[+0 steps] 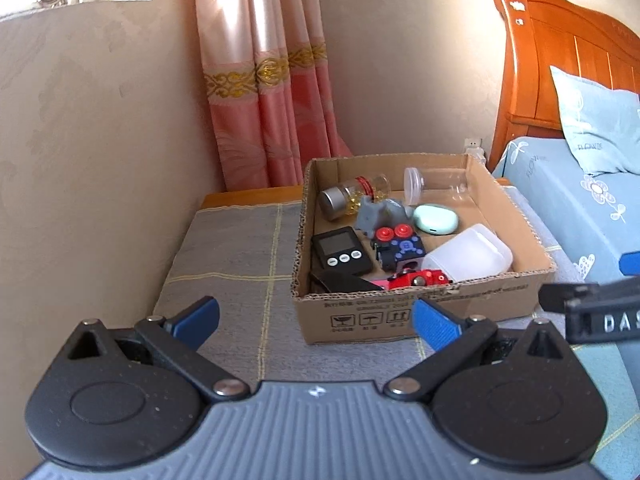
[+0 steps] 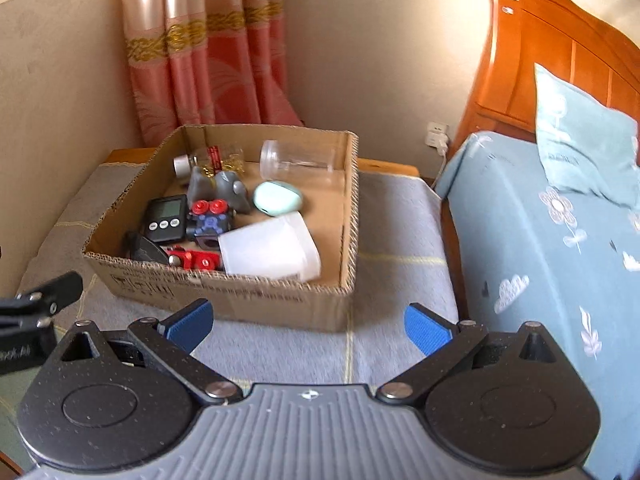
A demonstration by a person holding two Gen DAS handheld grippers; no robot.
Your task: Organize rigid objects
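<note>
- On the cloth-covered counter (image 1: 224, 248) beside the bed (image 2: 540, 248), a cardboard box (image 1: 420, 312) holds a black timer (image 1: 341, 251), a white container (image 1: 468, 254), a mint case (image 1: 435, 219) and a clear jar (image 2: 298, 159)
- Left tool (image 1: 316, 320) spread wide, empty, short of the box
- Right tool (image 2: 308, 326) likewise wide and empty

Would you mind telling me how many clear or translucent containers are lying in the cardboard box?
3, all on their sides: the capsule bottle at the back left, the clear empty jar at the back right, and the white translucent container at the front right. Smaller ones may be hidden underneath.
</note>
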